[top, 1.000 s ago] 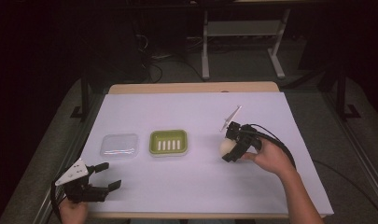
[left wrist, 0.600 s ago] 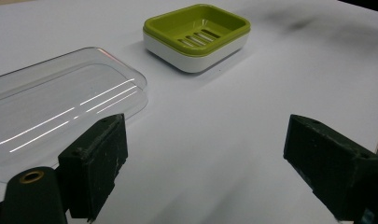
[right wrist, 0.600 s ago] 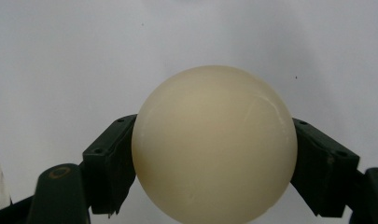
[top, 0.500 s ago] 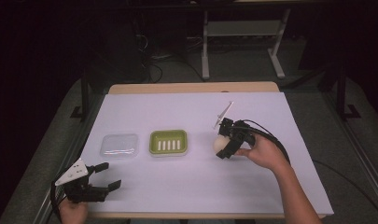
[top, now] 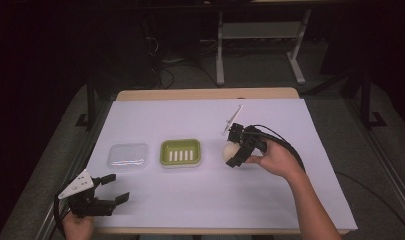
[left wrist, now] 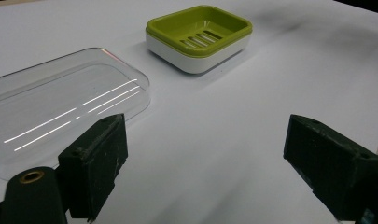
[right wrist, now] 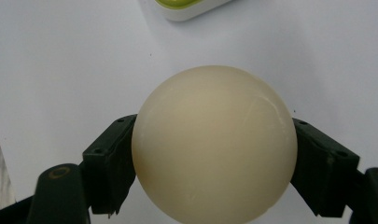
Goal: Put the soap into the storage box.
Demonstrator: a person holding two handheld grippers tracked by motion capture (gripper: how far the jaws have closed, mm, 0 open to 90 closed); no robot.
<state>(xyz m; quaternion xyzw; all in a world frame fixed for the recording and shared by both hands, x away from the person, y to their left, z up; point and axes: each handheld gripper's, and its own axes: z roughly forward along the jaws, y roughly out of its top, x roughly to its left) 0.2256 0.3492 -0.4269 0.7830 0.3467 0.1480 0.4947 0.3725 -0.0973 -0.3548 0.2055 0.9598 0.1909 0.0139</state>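
A round cream soap (top: 230, 149) (right wrist: 213, 142) sits between the jaws of my right gripper (top: 232, 150) (right wrist: 213, 158), which is shut on it and holds it just above the table, right of the green soap dish (top: 180, 152) (left wrist: 199, 36). The dish is empty, with a slotted insert and a white base; its near edge (right wrist: 186, 8) peeks in at the top of the right gripper view. A clear plastic lid (top: 127, 155) (left wrist: 60, 105) lies flat to the left of the dish. My left gripper (top: 110, 189) (left wrist: 205, 163) rests open at the front left corner, nothing between its jaws.
The table (top: 200, 120) is covered with white paper. Dark floor, metal stand legs (top: 260, 45) and cables lie beyond the far edge. The right gripper's cable (top: 285, 145) loops over the person's hand.
The right gripper with the soap has drifted left toward the green dish and risen slightly. The left gripper has stayed put.
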